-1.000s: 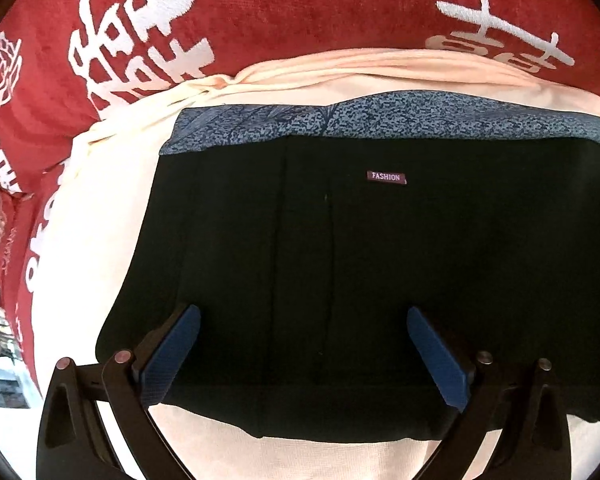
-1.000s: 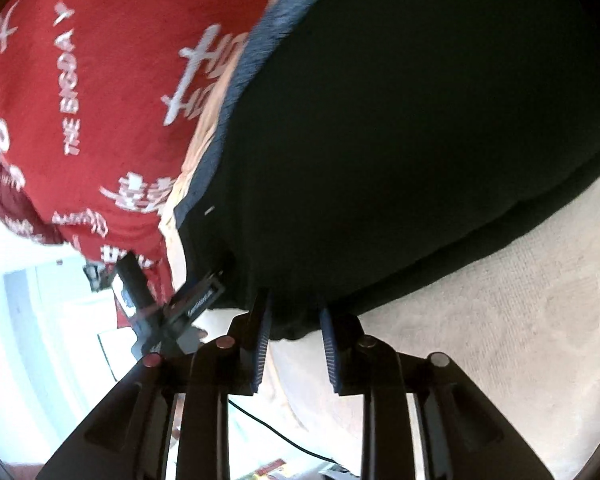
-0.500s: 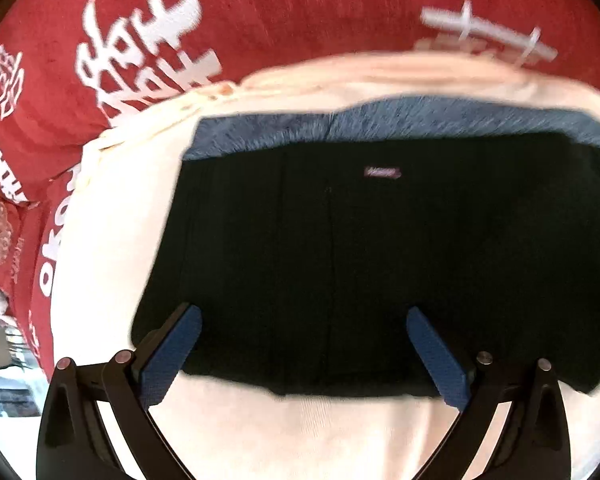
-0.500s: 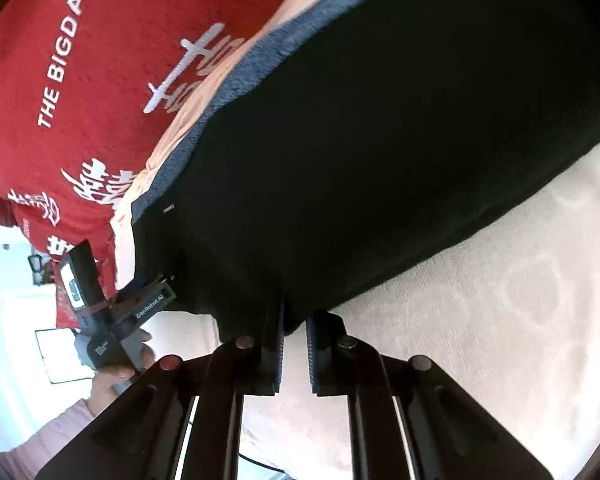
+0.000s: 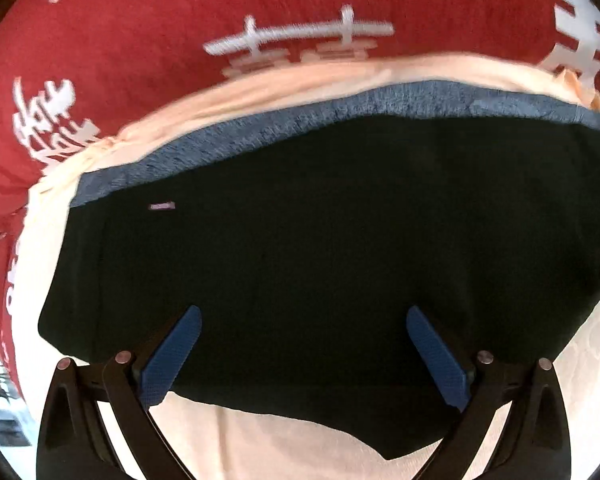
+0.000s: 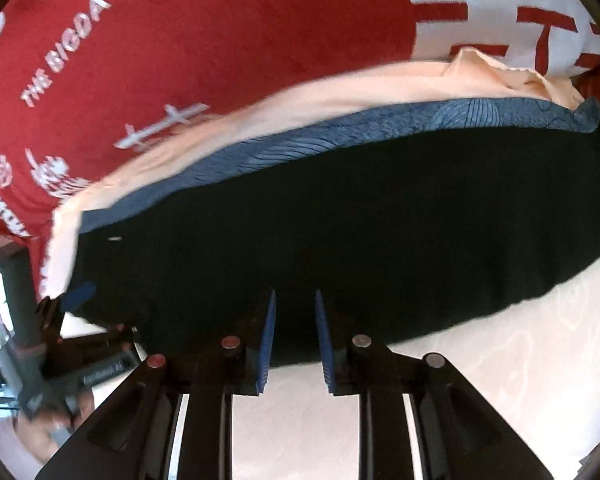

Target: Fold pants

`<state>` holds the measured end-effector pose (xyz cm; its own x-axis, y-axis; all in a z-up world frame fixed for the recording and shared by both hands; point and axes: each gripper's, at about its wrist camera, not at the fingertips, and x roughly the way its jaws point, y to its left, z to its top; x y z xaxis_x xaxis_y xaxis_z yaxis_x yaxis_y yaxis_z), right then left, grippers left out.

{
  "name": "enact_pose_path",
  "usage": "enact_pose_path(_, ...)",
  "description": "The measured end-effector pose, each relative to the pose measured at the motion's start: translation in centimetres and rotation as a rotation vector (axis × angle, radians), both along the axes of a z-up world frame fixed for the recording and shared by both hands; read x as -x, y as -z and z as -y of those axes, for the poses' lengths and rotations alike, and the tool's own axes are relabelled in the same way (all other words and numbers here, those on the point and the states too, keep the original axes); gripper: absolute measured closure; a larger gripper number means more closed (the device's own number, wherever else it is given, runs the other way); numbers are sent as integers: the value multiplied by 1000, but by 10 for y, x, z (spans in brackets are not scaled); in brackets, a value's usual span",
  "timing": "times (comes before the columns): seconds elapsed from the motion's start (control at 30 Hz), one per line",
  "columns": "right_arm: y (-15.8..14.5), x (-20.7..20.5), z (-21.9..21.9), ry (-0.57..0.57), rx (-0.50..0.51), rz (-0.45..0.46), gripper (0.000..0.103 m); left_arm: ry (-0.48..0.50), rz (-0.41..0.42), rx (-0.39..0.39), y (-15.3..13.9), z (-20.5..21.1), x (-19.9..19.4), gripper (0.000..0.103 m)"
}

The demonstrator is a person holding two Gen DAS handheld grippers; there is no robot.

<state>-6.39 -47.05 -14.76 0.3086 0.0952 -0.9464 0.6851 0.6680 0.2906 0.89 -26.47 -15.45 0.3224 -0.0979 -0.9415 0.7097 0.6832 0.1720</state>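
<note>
The black pants (image 5: pixel 320 240) lie folded and flat on a cream towel (image 5: pixel 292 448), with a small label (image 5: pixel 162 206) near their far left corner. They also fill the right wrist view (image 6: pixel 360 232). My left gripper (image 5: pixel 304 344) is wide open and empty, its blue pads over the pants' near edge. My right gripper (image 6: pixel 295 332) is slightly open with a narrow gap, empty, at the pants' near edge. The left gripper also shows in the right wrist view (image 6: pixel 76 300), at the pants' left corner.
A blue patterned cloth (image 5: pixel 380 108) and a peach cloth (image 5: pixel 300 80) lie under the pants' far edge. A red blanket with white characters (image 5: pixel 220 20) covers the back. The towel's left edge (image 5: pixel 32 240) borders the red fabric.
My right gripper has let go of the pants' edge and opened a little. The left view has shifted right along the pants; the label now sits far left.
</note>
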Motion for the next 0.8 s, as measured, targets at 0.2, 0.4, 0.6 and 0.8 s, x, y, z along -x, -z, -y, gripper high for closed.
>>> enact_pose_path(0.2, 4, 25, -7, 20, -8, 48, 81, 30, -59, -61, -9, -2, -5, 0)
enact_pose_path(0.4, -1, 42, 6, 25, -47, 8, 80, -33, -39, 7, -30, 12, -30, 0)
enact_pose_path(0.6, -16, 29, 9, 17, 61, 63, 80, -78, -15, 22, -14, 66, -60, 0)
enact_pose_path(0.8, 17, -4, 13, -30, 21, -20, 80, -237, -42, 41, 12, 74, -98, 0)
